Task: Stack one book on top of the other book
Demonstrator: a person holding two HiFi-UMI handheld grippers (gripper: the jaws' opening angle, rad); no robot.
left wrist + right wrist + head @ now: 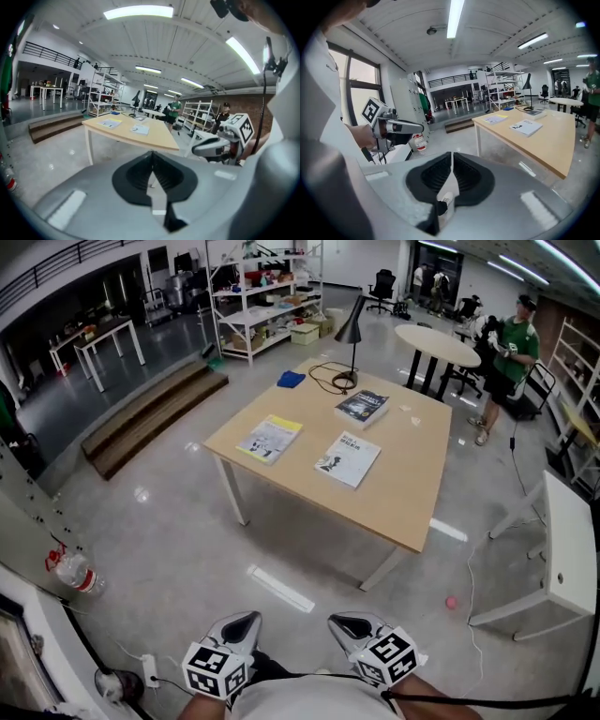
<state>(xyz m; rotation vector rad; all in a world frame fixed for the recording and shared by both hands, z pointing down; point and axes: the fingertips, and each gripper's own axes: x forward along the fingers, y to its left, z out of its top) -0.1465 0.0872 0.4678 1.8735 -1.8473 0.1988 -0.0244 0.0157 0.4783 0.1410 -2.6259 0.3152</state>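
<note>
A light wooden rectangular table on white legs [403,498] stands in the middle of the grey floor, well apart from the person holding the tools. At the near edge of the head view the left gripper [246,621] and the right gripper [344,622] are held low and close to the body, side by side, both tilted slightly downward and aimed toward the table; the hands and forearms behind their marker cubes are cut off by the frame. In its own view the left gripper's black ribbed jaws are pressed together with nothing between them, and the right gripper's jaws are likewise closed on nothing. Three books lie flat and apart on the tabletop, none stacked: a yellow-and-white book [270,438] toward the left edge, a white book with a dark figure on its cover [348,459] to its right, and a dark-covered book [362,408] farther back. Behind that one stands a black desk lamp [352,332] with its looped cable, and a blue cloth [292,380] lies at the far left corner. Cover print is too small to read
</note>
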